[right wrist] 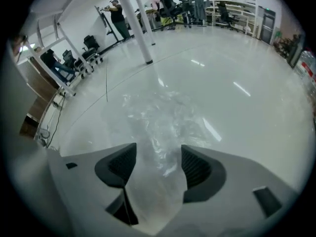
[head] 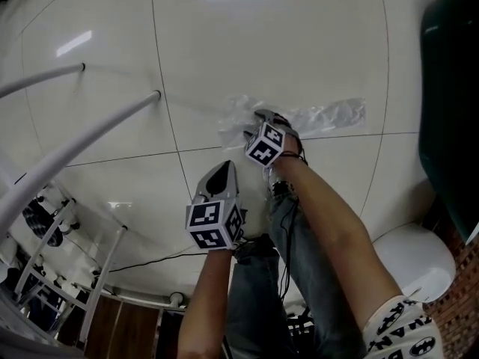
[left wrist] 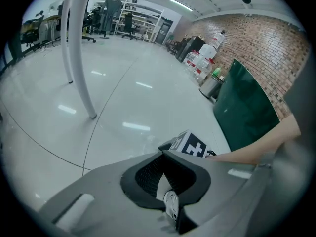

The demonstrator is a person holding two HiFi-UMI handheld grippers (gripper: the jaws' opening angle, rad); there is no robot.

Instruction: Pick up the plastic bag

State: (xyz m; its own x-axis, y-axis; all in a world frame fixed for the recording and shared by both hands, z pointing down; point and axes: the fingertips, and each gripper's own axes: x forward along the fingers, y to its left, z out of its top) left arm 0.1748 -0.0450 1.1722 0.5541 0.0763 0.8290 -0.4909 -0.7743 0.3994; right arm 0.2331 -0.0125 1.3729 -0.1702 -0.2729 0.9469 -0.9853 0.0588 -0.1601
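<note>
A clear, crumpled plastic bag (head: 322, 116) lies flat on the glossy white floor. My right gripper (head: 262, 120) points steeply down over the bag's left end. In the right gripper view the bag (right wrist: 163, 115) spreads out beneath and runs into the gap of my right gripper (right wrist: 158, 154). The jaws stand wide open and their dark pads (right wrist: 121, 164) are apart from the film. My left gripper (head: 223, 169) hangs nearer to me, short of the bag, with its tips together and nothing held. In its own view my left gripper (left wrist: 165, 154) is shut, with the right gripper's marker cube (left wrist: 190, 144) just beyond.
Two slanted white poles (head: 82, 144) meet the floor left of the bag. A dark green panel (head: 453, 103) stands at the right, with a white round object (head: 415, 260) below it. Racks and a thin cable (head: 142, 262) sit at the lower left. My jeans-clad legs (head: 262, 298) are underneath.
</note>
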